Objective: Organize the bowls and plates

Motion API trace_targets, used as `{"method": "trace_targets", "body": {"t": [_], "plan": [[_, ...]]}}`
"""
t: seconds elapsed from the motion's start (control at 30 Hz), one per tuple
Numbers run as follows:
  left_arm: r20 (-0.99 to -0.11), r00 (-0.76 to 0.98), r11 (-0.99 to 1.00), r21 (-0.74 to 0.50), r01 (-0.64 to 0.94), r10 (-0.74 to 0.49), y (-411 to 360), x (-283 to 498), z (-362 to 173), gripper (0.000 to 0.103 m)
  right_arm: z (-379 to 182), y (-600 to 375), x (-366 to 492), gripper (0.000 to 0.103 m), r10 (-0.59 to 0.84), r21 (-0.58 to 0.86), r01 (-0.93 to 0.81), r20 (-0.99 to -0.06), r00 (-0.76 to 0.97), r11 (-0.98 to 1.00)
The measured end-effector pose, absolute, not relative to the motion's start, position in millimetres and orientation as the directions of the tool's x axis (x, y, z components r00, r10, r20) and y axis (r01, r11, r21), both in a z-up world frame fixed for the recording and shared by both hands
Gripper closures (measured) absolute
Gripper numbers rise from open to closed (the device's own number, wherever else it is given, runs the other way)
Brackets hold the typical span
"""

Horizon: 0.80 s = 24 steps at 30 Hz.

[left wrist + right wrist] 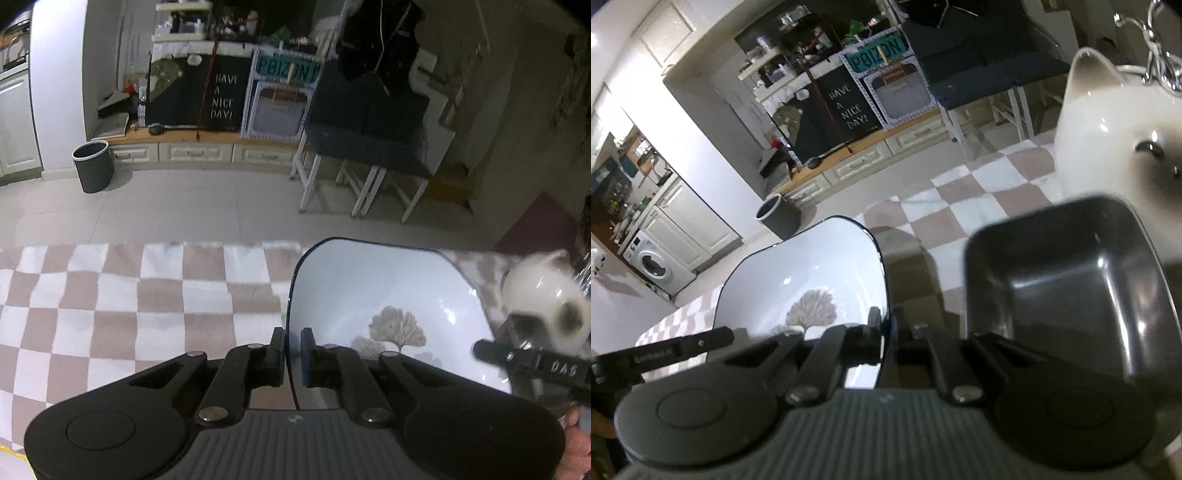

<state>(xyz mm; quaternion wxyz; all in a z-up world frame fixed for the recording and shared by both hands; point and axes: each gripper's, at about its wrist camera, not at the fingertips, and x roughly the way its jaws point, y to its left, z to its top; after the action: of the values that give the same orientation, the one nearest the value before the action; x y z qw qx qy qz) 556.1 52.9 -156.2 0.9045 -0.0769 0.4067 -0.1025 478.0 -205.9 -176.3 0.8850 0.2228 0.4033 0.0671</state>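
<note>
Both pairs of jaws stand almost closed, each pinched on the dark rim of the same white plate (388, 295). Left gripper (291, 343): its pads clamp the plate's left edge, the rim running down between them. Right gripper (886, 332): its pads clamp the opposite, right edge, seen in the right wrist view as a thin dark line between the fingers. Plate: squarish with rounded corners, glossy, printed with a pale tree motif; it is held tilted above the checked tablecloth (147, 295), whether clear of it or touching cannot be told. Just right of the plate, in the right wrist view, sits a dark square bowl (1067, 291), empty inside. Behind that bowl stands a white ceramic cat figure (1108, 155) with dark muzzle. Beyond the table edge: tiled floor, a grey waste bin (94, 166), and a low cabinet carrying a black sign (223, 98).
</note>
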Motion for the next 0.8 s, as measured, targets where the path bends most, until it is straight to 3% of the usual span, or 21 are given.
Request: {"method": "trace_targets", "body": {"t": [0.33,0.8], "plan": [[-0.642,0.725,0.964,-0.232,0.13,-0.252,56,514,-85,0.095,-128,-210,454,0.096,0.337,0.512,0.02,-0.594,0.73,0.859],[-0.551,0.799,0.966,-0.219,0.139,-0.24,47,371,12,0.095,-31,-224,351,0.097,0.427,0.528,-0.15,-0.454,0.782,0.836]]}}
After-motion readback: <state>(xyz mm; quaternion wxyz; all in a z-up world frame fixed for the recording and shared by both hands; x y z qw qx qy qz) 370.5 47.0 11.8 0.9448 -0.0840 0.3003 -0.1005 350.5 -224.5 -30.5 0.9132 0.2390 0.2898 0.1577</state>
